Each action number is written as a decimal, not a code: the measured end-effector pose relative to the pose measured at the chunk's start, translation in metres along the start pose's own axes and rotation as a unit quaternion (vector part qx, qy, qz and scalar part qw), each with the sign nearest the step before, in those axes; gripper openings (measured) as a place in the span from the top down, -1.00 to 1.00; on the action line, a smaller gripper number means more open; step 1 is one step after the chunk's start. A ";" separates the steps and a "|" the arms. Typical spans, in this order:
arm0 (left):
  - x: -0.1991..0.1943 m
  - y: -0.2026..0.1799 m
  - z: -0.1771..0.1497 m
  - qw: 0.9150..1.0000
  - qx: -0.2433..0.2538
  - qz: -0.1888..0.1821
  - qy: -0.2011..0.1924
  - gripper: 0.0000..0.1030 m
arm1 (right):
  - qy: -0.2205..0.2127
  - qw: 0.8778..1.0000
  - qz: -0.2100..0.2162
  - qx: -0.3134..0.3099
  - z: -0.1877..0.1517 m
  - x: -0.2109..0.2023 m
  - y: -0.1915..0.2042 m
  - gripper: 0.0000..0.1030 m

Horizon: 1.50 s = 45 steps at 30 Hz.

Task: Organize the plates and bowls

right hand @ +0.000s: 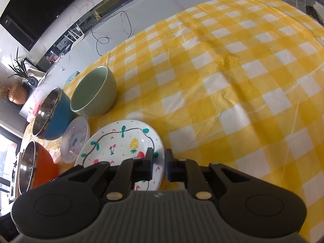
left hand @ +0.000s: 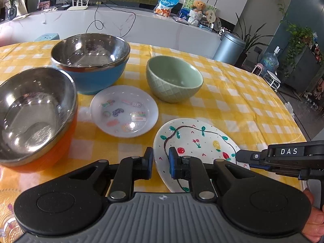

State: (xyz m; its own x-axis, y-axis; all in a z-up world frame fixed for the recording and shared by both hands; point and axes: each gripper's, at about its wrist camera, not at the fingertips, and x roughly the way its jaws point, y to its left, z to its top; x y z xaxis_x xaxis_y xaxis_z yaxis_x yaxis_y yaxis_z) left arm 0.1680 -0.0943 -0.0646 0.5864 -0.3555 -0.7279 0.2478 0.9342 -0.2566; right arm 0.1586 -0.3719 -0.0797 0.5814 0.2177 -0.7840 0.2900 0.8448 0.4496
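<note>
A white plate painted with fruit and a vine (left hand: 194,139) lies at the near edge of the table. My left gripper (left hand: 161,162) is shut on its left rim. My right gripper (left hand: 243,158) comes in from the right and is shut on the opposite rim (right hand: 159,162). In the right wrist view the painted plate (right hand: 121,141) looks tilted up off the cloth. Behind it are a small translucent plate with stickers (left hand: 123,111), a green bowl (left hand: 174,79), a blue steel-lined bowl (left hand: 91,60) and an orange steel-lined bowl (left hand: 34,111).
A yellow-and-white checked cloth (right hand: 222,81) covers the table, which stretches wide to the right of the dishes. A white counter (left hand: 141,26) and a grey bin (left hand: 230,46) stand beyond the far edge. A person's hand (left hand: 311,218) holds the right gripper.
</note>
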 end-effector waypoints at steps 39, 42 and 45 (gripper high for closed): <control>-0.016 0.015 -0.023 1.000 -0.008 0.005 0.025 0.61 | 0.050 0.998 0.030 -0.002 -0.023 -0.007 0.001 0.85; -0.025 0.019 -0.024 1.000 -0.011 0.005 0.020 0.61 | 0.056 0.998 0.036 -0.004 -0.028 -0.009 0.004 0.85; -0.036 0.024 -0.027 1.000 -0.013 0.010 0.016 0.61 | 0.061 0.997 0.045 -0.002 -0.034 -0.014 0.008 0.85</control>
State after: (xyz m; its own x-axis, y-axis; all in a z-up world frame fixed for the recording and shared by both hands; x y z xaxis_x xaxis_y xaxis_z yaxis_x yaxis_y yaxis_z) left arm 0.1313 -0.0584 -0.0616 0.5652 -0.3362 -0.7533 0.2167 0.9416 -0.2577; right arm 0.1266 -0.3515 -0.0802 0.5082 0.3505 -0.7867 0.2372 0.8212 0.5191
